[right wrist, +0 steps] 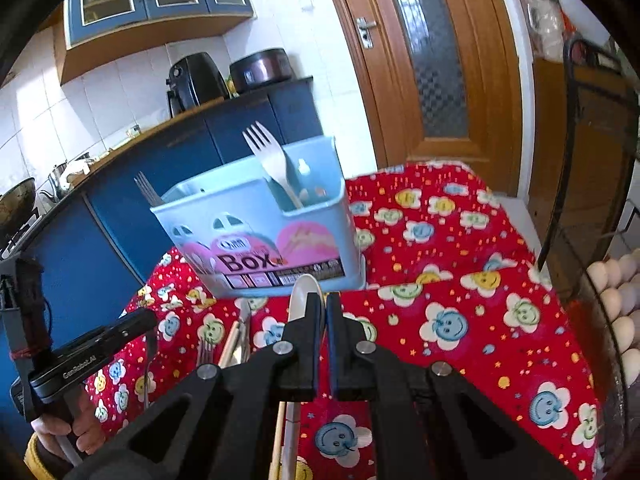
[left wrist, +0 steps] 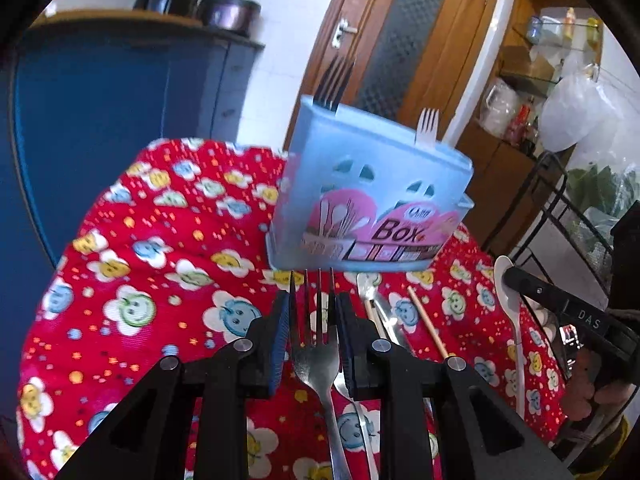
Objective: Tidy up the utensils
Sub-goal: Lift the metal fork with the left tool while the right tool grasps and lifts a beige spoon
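Already two forks are standing in the blue box; you are pinching a metal fork in your left fingers and a white spoon in your right fingers, while more utensils are waiting on the worktop.

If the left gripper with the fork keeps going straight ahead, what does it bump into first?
Probably the blue utensil box. It stands right ahead of the left gripper, just past the metal fork's tines, though the actual gap is hard to judge.

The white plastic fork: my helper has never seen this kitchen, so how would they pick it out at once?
Find the table under the red flowered cloth, then the pale blue utensil box standing on it. The white plastic fork stands tines-up in the box's right-hand compartment; the dark metal fork at the opposite end is thinner and grey.
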Tool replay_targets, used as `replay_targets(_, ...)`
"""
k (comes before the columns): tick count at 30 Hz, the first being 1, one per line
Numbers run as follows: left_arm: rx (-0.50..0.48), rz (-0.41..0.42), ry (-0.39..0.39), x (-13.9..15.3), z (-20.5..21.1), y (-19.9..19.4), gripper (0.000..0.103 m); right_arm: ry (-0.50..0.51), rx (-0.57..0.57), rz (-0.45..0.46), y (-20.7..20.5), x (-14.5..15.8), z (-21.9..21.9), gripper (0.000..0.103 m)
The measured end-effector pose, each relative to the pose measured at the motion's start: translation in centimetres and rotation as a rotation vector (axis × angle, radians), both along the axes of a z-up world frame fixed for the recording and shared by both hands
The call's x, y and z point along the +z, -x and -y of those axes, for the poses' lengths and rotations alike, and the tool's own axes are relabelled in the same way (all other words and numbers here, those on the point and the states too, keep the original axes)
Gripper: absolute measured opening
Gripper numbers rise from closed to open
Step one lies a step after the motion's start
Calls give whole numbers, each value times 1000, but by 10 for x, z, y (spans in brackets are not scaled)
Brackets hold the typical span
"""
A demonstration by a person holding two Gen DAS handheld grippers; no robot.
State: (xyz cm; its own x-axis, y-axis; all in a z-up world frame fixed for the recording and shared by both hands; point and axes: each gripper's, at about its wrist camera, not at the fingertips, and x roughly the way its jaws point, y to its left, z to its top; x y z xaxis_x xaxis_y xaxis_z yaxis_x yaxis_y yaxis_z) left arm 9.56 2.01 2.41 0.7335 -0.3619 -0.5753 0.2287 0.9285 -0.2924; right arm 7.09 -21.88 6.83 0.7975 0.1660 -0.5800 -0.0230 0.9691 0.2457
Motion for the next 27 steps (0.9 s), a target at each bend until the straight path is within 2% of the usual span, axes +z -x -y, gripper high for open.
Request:
replay_targets(12, 24, 195, -15, 48, 2, 47, 23, 28, -11, 84, 18, 26, -6, 4)
replay_targets(15, 24, 229, 7, 58, 0, 54, 23, 24, -11, 91, 19, 30, -4, 4)
replay_targets(22, 30, 277, 45, 73, -2, 64, 22, 24, -23, 108, 22, 37, 0, 4)
replay_targets(27, 27, 295, 38, 79, 0, 63, 21, 26, -25, 119, 22, 42, 1, 4)
